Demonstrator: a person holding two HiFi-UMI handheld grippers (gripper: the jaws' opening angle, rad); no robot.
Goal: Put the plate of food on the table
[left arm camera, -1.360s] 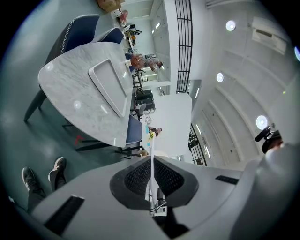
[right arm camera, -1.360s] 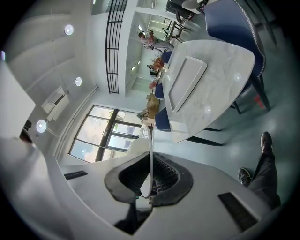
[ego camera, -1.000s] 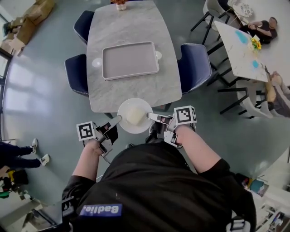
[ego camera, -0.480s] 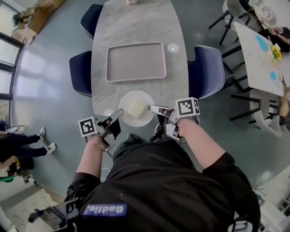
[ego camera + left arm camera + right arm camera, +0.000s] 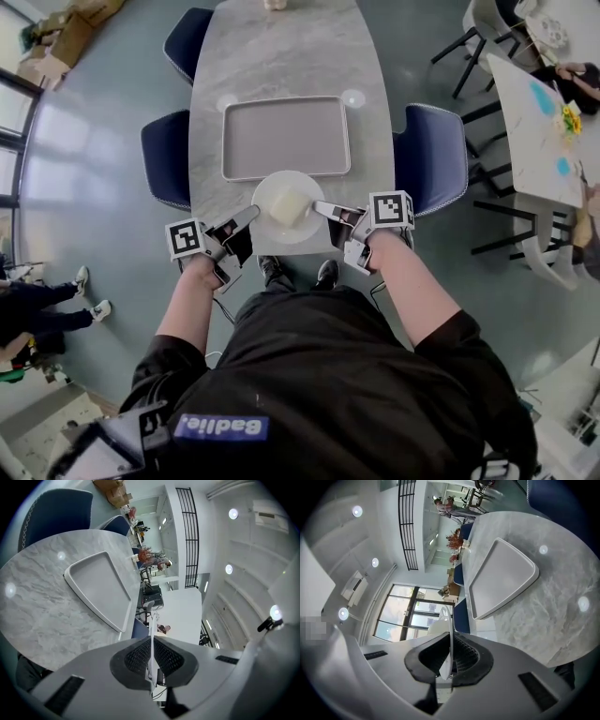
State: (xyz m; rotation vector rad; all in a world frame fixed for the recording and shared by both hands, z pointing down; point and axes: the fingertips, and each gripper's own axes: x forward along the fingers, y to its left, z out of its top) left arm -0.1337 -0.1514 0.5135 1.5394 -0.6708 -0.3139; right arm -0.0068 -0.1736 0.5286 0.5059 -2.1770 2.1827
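Left tongs (image 5: pixel 249 214) and right tongs (image 5: pixel 321 205) are clamped on opposite rims of the round white plate (image 5: pixel 269 191), held over the grey marble table (image 5: pixel 281 56) at its near end. Lower it level, clear of the grey rectangular tray (image 5: pixel 286 138); release both sides together.

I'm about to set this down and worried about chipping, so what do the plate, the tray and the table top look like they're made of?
Plate: probably glazed ceramic or melamine; white, smooth, thin-rimmed.
Tray: likely matte plastic; uniform pale grey, rounded moulded rim.
Table top: marble or marble-look stone, polished; grey veining with lamp reflections.
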